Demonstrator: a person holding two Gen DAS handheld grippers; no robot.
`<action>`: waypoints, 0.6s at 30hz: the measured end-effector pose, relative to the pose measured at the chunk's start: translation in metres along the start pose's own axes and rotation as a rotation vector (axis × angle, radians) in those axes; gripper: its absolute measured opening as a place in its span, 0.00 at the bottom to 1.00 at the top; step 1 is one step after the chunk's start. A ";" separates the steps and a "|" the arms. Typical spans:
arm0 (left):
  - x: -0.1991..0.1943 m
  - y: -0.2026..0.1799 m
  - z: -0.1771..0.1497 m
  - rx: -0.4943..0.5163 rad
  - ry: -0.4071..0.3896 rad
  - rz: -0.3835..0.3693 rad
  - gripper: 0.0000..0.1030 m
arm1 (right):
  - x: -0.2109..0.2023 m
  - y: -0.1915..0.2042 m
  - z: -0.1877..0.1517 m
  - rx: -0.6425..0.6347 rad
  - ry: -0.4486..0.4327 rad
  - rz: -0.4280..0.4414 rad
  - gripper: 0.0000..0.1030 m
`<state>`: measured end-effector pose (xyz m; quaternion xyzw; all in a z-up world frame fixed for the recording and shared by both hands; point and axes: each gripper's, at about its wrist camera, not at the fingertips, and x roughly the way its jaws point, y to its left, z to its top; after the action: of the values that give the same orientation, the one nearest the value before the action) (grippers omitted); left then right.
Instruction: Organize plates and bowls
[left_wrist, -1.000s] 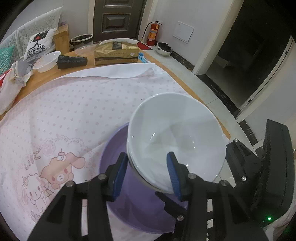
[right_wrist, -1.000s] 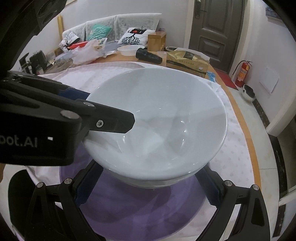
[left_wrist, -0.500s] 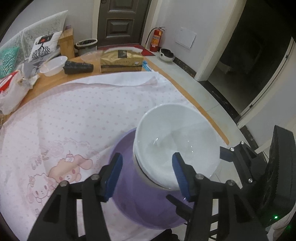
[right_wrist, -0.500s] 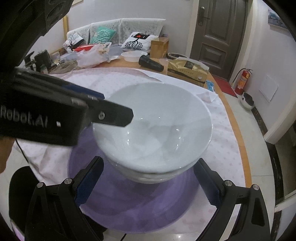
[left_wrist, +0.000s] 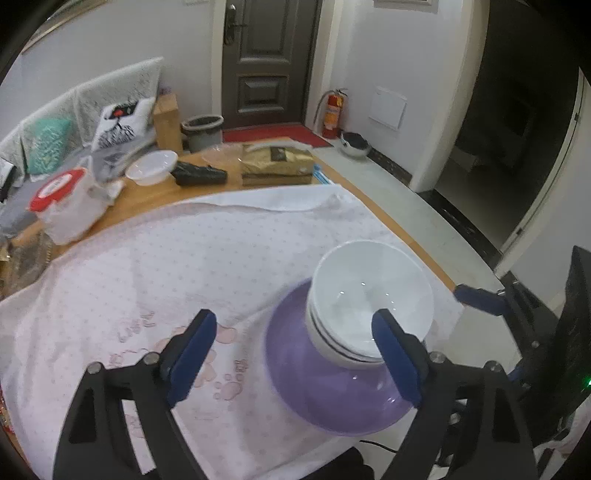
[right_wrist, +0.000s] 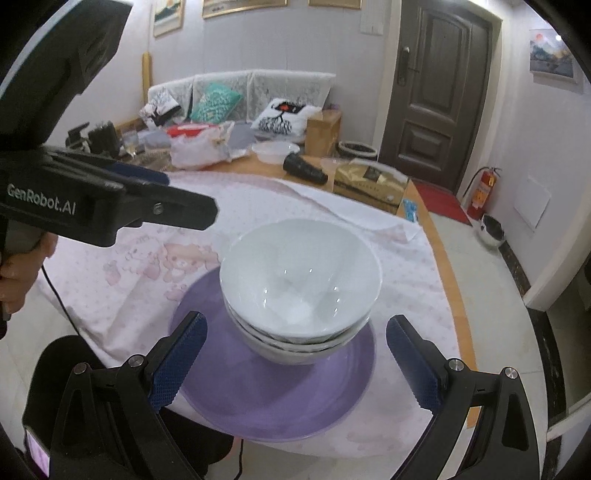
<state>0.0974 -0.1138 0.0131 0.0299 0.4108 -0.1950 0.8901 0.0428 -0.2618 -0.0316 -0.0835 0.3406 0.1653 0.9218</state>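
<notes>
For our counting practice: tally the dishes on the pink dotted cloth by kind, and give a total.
White bowls: 3, stacked
Purple plate: 1, under the stack
Total: 4

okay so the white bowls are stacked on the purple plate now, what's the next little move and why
Probably lift both grippers a bit further clear. The white bowls sit nested on the purple plate, and nothing is between the pads of the left gripper, whose jaws have just been opening, or the right gripper. The stack looks settled, though the plate overhangs the table's near edge.
</notes>
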 end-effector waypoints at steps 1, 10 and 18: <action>-0.001 0.001 0.000 -0.001 -0.006 0.005 0.83 | -0.004 0.000 0.000 -0.001 -0.017 -0.001 0.94; -0.024 0.015 -0.009 -0.013 -0.127 0.142 1.00 | -0.023 -0.003 0.010 0.020 -0.139 0.007 0.98; -0.048 0.026 -0.019 -0.034 -0.264 0.244 1.00 | -0.027 -0.002 0.018 0.033 -0.205 0.021 0.98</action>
<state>0.0648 -0.0700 0.0334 0.0387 0.2869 -0.0808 0.9538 0.0352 -0.2656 -0.0007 -0.0475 0.2481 0.1772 0.9512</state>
